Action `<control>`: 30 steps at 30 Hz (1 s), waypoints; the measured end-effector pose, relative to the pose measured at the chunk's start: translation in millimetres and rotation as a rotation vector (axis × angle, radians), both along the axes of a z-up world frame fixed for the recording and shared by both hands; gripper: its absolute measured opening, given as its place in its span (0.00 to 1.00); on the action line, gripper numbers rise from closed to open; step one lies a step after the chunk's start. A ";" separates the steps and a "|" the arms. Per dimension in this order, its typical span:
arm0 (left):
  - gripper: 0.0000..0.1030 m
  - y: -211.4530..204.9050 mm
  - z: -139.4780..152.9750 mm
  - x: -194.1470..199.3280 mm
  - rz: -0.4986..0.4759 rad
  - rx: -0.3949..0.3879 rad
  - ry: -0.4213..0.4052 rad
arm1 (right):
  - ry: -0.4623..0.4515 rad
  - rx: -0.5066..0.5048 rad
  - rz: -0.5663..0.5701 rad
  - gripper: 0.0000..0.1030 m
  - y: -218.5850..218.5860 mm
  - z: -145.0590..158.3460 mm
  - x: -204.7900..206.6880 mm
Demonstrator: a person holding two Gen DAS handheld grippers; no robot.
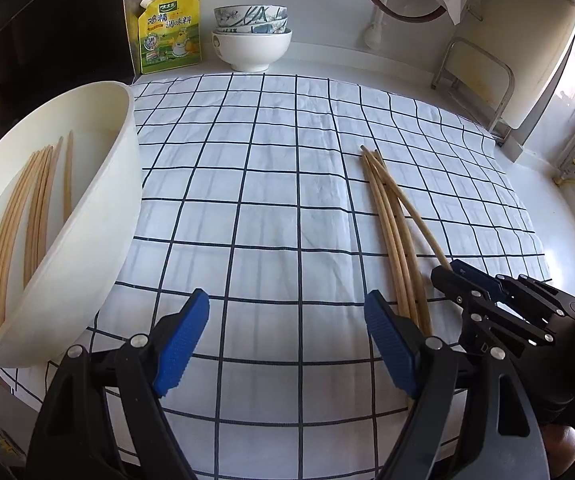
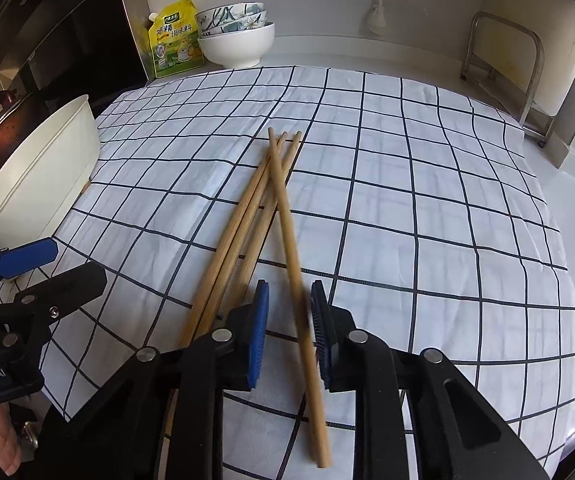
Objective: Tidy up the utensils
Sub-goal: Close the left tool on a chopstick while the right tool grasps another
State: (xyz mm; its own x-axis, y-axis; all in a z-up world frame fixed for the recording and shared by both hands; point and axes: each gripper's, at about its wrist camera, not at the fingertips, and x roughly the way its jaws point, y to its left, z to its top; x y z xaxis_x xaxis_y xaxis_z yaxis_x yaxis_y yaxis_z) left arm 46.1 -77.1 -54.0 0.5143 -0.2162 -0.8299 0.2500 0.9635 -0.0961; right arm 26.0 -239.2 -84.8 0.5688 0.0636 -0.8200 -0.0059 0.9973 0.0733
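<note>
Checked white cloth (image 2: 407,200) is covering the counter, right hand-held gripper (image 2: 287,332) narrowing around one blurred bamboo chopstick (image 2: 287,220), left hand-held gripper (image 1: 287,344) hanging wide and empty; off-centre pinch risks pivoting it loose.

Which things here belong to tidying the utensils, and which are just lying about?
Part of the job:
- loose chopsticks on the checked cloth
- chopsticks already in the white basin

Lying about:
- stacked bowls
- yellow seasoning pouch
- metal rack
</note>
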 end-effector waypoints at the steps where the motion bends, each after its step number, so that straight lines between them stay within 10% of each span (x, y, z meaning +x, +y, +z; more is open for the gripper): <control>1: 0.76 -1.0 -0.5 0.8 -0.002 -0.003 0.002 | 0.001 0.003 -0.005 0.13 -1.0 -0.1 -0.1; 16: 0.76 -28.2 -15.5 9.8 -0.034 -0.003 0.022 | 0.001 0.075 -0.098 0.07 -29.0 0.8 -11.3; 20: 0.76 -35.2 -18.8 10.9 -0.053 0.007 0.026 | -0.012 0.075 -0.107 0.23 -32.0 2.8 -12.2; 30: 0.77 -46.4 -25.7 18.6 -0.065 0.030 0.036 | -0.013 0.079 -0.118 0.26 -36.8 1.0 -9.5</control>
State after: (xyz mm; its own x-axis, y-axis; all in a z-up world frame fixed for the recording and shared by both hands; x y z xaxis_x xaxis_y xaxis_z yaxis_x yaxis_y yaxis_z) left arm 64.7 -123.4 -79.6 0.4695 -0.2231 -0.8543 0.3090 0.9479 -0.0777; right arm 16.6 -276.0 -83.8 0.5867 0.0597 -0.8076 0.1097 0.9822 0.1524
